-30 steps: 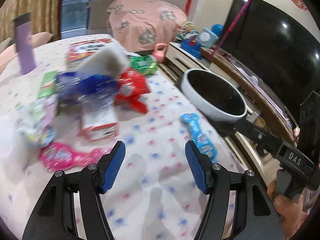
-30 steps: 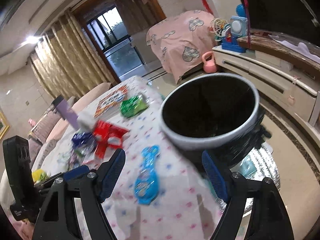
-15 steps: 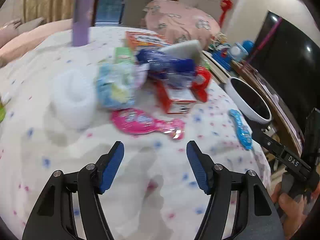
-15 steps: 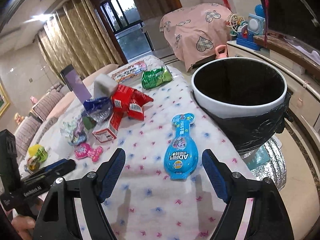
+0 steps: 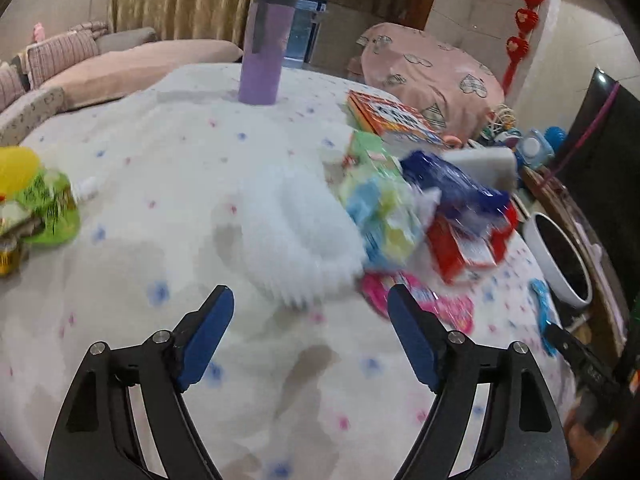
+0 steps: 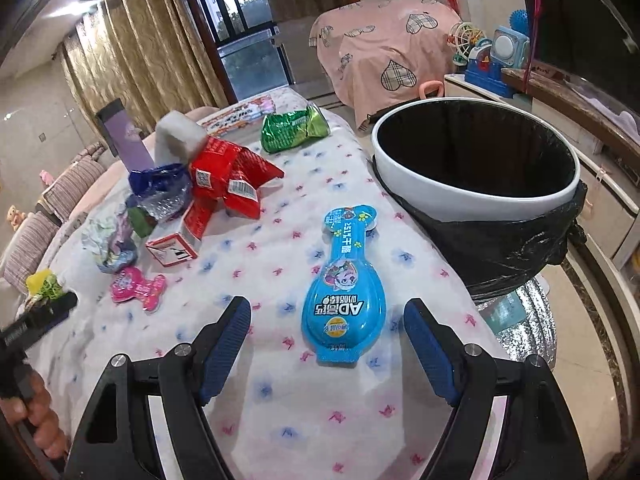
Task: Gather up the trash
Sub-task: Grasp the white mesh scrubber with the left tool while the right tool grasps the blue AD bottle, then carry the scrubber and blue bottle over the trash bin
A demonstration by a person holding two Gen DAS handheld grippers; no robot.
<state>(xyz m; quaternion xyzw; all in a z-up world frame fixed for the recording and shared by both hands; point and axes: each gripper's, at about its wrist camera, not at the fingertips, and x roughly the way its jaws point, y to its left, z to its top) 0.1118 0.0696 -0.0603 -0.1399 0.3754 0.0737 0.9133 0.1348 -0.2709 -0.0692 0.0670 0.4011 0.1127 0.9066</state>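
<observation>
In the right wrist view the right gripper stands wide open and holds nothing; a blue bone-shaped snack packet lies on the tablecloth between its jaws, just ahead of the pads, with the black-lined waste bin at upper right. The left gripper, whose jaws have just been opening, is empty; a white, blurred, perhaps foam wrap lies just beyond them, mid-frame.

Gold curtains, dark glass door, pink-covered furniture, sofa
</observation>
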